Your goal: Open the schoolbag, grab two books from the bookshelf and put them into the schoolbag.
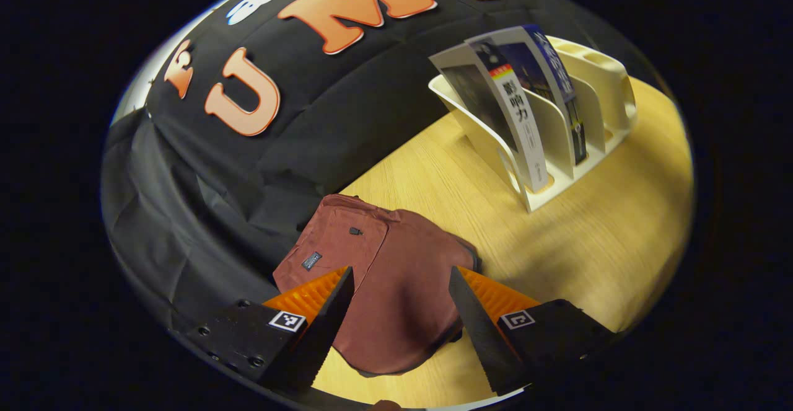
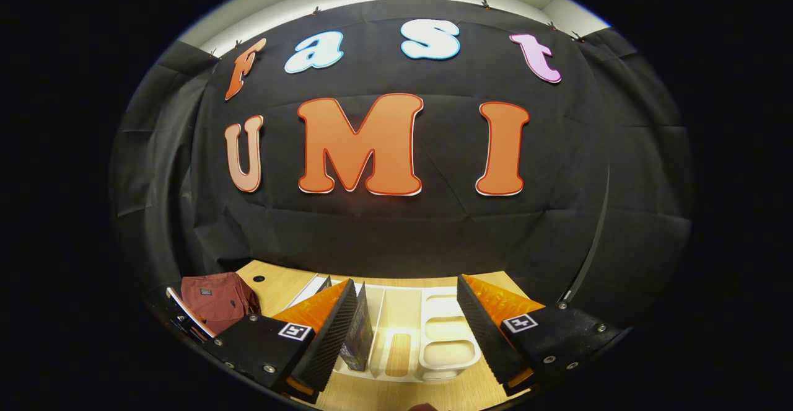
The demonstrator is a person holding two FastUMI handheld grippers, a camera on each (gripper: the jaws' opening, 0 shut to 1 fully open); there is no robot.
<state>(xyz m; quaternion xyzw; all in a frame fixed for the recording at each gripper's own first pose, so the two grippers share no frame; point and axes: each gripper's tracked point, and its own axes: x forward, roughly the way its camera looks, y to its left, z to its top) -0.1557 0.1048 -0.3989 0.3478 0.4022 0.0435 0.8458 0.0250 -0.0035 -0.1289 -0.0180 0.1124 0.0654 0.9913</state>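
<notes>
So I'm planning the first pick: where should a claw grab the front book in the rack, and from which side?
Take the front book by its top edge, coming from above. It stands leaning in the white bookshelf, whose dividers cover its lower part, so only the upper edge sticks out free.

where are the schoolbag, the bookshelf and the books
schoolbag (image 1: 396, 287), left gripper view, middle of its front panel
bookshelf (image 1: 604, 85), left gripper view, an empty divider wall
books (image 1: 523, 129), left gripper view, spine of the nearer one
</notes>
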